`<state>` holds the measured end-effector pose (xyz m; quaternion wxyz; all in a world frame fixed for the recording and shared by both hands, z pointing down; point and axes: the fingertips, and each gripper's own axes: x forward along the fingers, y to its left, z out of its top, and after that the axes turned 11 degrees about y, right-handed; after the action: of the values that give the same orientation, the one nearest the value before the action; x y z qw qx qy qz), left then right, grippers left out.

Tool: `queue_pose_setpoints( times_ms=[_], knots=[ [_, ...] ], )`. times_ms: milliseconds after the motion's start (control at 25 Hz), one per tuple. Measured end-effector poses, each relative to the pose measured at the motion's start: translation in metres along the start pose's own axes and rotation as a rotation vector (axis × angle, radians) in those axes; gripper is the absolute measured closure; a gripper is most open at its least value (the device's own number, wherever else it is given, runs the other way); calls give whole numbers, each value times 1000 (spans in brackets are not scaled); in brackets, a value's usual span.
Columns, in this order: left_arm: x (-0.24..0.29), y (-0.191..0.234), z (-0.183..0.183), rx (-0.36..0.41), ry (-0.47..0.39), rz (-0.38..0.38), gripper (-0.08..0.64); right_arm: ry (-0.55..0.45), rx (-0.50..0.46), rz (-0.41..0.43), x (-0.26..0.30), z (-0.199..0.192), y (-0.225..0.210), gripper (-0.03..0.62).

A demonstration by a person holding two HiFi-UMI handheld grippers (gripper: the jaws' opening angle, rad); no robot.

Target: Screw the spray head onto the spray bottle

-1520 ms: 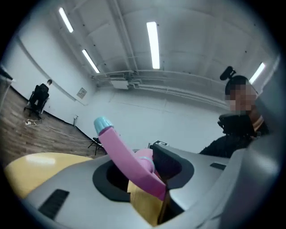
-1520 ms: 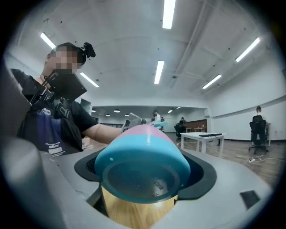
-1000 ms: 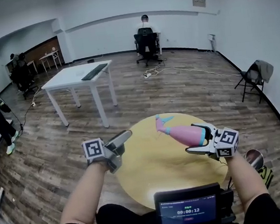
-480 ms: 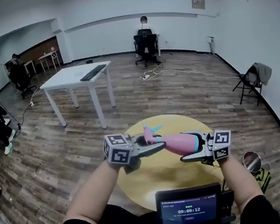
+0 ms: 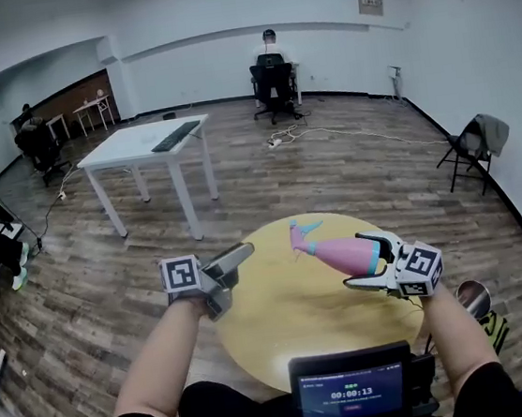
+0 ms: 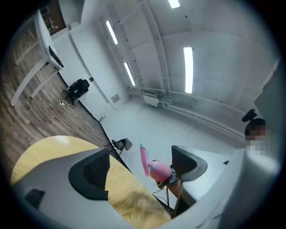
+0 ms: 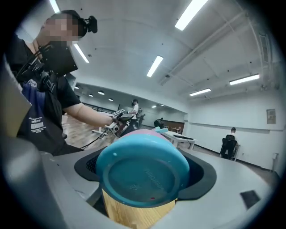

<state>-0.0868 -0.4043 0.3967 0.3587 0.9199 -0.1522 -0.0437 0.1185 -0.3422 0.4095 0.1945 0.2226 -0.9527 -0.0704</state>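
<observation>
Since the spray bottle (image 5: 347, 254) is clamped by its teal base in the right claw (image 5: 364, 259) and held level at centre right, above the round yellow counter (image 5: 287, 341), its spray head (image 5: 300, 234) is offered leftward for turning. The left claw (image 5: 231, 274), at centre left and clear of it, has just been opened wide with nothing between its jaws, likely for a fresh bite. Plank flooring (image 5: 108, 269) and a white table (image 5: 144, 142) are seen in the upper left

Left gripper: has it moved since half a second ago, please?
Yes: left gripper drew left from the bottle to the table's edge; jaws just opened, empty.
</observation>
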Motion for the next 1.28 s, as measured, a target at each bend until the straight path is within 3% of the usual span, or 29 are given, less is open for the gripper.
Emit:
queue_pose_setpoints(
  times_ms=[80, 240, 320, 400, 520, 600, 720, 760, 840, 920, 1000, 1120, 1240, 1280],
  knots=[
    [5, -3, 4, 19, -6, -36, 127, 20, -36, 3, 7, 0, 7, 123],
    [64, -56, -23, 111, 109, -188, 131, 16, -63, 64, 32, 18, 31, 123],
    [77, -72, -34, 214, 136, -199, 345, -50, 3, 147, 31, 26, 38, 123],
    [78, -87, -43, 330, 165, -243, 382, -108, 74, 234, 21, 28, 43, 123],
    [79, -94, -61, 451, 269, -237, 383, -82, 86, 293, 19, 14, 52, 123],
    [78, -91, -61, 431, 272, -221, 382, -79, 90, 294, 22, 13, 53, 123],
    [74, -76, -56, 330, 236, -164, 350, -82, 79, 248, 23, 17, 46, 123],
    [69, -68, -53, 302, 223, -139, 219, -70, 66, 215, 21, 15, 40, 123],
    [45, -46, -36, 228, 154, -79, 141, -38, 44, 129, 13, 7, 25, 123],
    [13, -19, -11, 121, 45, -13, 123, -5, 36, 44, 5, -1, 8, 123],
    [-4, -4, 3, 52, -22, 6, 123, 11, 22, -1, 2, -4, 1, 123],
    [24, -24, -6, 87, 22, -74, 123, 6, -20, 25, 12, 2, 16, 123],
    [73, -56, -40, 183, 154, -151, 144, -21, -15, 102, 28, 12, 35, 123],
    [81, -67, -48, 249, 175, -168, 305, -51, 24, 146, 28, 15, 38, 123]
  ],
)
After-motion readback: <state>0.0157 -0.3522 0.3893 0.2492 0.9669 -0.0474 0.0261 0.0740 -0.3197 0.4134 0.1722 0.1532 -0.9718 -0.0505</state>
